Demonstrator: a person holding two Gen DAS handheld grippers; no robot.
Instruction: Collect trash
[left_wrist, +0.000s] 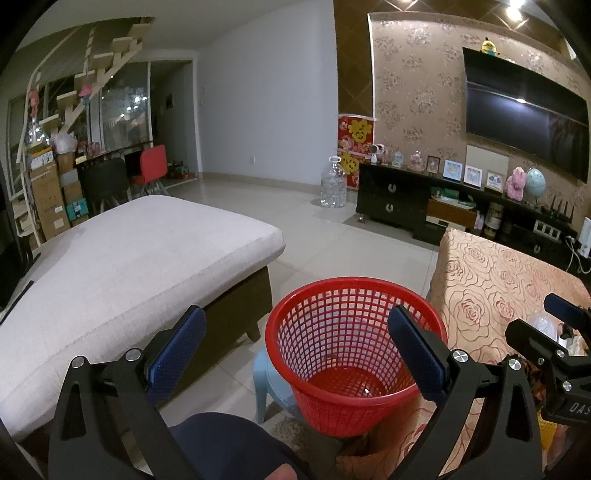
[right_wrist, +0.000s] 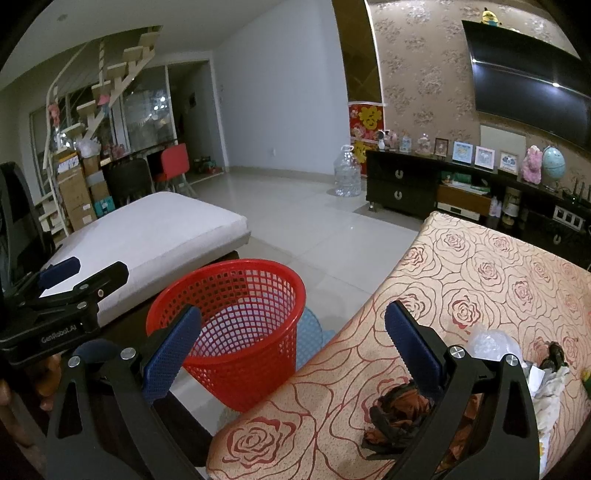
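Observation:
A red mesh waste basket (left_wrist: 354, 354) stands on a light blue stool (left_wrist: 267, 384) beside the rose-patterned table (left_wrist: 491, 280); it also shows in the right wrist view (right_wrist: 236, 325). My left gripper (left_wrist: 295, 354) is open and empty above the basket's near rim. My right gripper (right_wrist: 291, 350) is open and empty over the table's (right_wrist: 480, 280) near corner. Trash lies on the table: a dark brown crumpled wrapper (right_wrist: 397, 413), clear crumpled plastic (right_wrist: 491, 343) and white scraps (right_wrist: 550, 387).
A grey cushioned ottoman (left_wrist: 122, 266) stands left of the basket. A black TV cabinet (left_wrist: 424, 199) with a wall TV (left_wrist: 524, 114) lies beyond the table. A large water bottle (left_wrist: 333, 184) stands on the tiled floor.

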